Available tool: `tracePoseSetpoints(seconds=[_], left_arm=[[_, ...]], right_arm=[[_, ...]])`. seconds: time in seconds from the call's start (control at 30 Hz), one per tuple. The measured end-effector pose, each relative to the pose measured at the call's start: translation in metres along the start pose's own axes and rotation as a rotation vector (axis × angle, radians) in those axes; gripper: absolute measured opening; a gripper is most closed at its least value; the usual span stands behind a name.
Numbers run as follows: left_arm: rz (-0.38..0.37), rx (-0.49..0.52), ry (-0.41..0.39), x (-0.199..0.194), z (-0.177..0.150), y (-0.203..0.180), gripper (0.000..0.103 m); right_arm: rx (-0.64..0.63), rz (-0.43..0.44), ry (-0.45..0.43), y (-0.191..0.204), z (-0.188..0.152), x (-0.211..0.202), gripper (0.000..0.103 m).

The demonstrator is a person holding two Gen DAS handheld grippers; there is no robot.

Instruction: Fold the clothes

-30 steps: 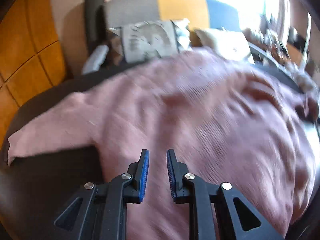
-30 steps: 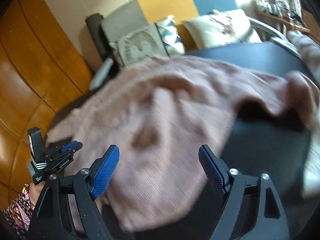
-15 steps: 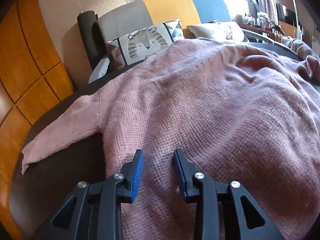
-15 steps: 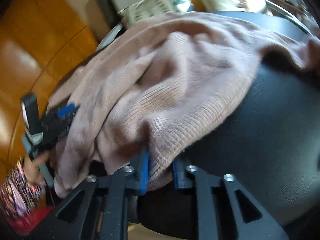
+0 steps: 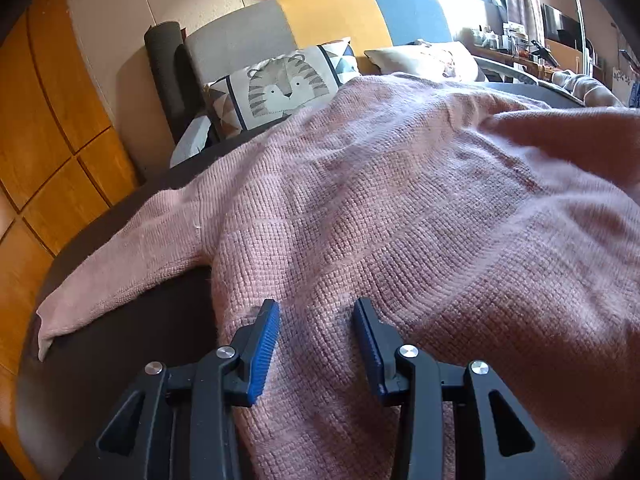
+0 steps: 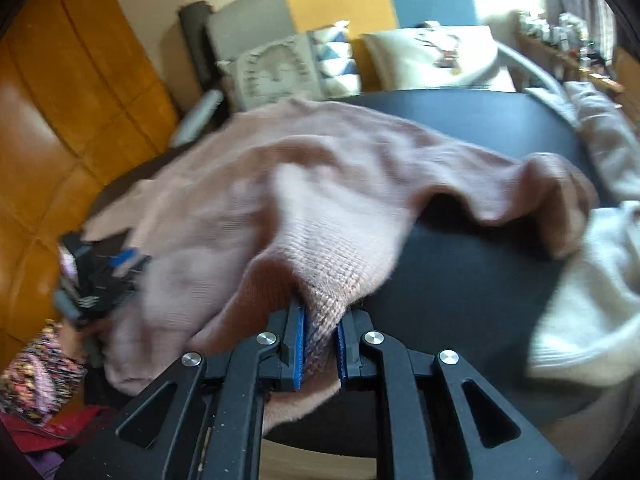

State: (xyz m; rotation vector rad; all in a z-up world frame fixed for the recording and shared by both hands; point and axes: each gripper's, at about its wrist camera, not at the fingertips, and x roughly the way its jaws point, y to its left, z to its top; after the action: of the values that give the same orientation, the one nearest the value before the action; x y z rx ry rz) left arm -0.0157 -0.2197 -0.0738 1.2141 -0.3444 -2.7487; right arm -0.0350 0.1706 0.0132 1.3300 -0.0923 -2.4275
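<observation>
Sweater (image 5: 400, 208) lies spread over the dark round table (image 6: 472, 264), body running away from me toward 12 o'clock, neck end toward the sofa (image 5: 328, 20). One sleeve (image 5: 120, 264) trails out flat to 9 o'clock in my left view, cuff near the table edge.

My right tongs (image 6: 320, 344) are pressed together on the hem corner nearest me, knit bunched between the blue pads; the cloth rises from them toward 12 in a lifted ridge. Right view is blurred, so detail further out is soft.

My left tongs (image 5: 316, 344) are spread, jaws straddling the knit at the near hem, pinching nothing. They sit just right of where the side seam meets bare table.

The relation that counts: both tongs are at the hem end, so the long axis runs straight off from me. The right already has its corner; the left is the nearer one to the 9 o'clock sleeve.

White garment (image 6: 592, 300) heaped at 3 o'clock, touching the far sleeve.
</observation>
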Motion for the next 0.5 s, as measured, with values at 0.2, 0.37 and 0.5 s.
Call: tracePoseSetpoints(seconds=[0.2, 0.37, 0.5], left_arm=[[0.035, 0.037, -0.007, -0.001, 0.000, -0.005, 0.040], [0.055, 0.091, 0.014, -0.010, 0.000, -0.009, 0.040], [0.056, 0.081, 0.014, -0.025, -0.006, -0.016, 0.040]], right_arm=[[0.061, -0.166, 0.109, -0.047, -0.019, 0.029, 0.013], [0.028, -0.257, 0.083, -0.043, -0.025, 0.029, 0.027], [-0.009, -0.283, 0.006, -0.032, -0.022, 0.009, 0.043]])
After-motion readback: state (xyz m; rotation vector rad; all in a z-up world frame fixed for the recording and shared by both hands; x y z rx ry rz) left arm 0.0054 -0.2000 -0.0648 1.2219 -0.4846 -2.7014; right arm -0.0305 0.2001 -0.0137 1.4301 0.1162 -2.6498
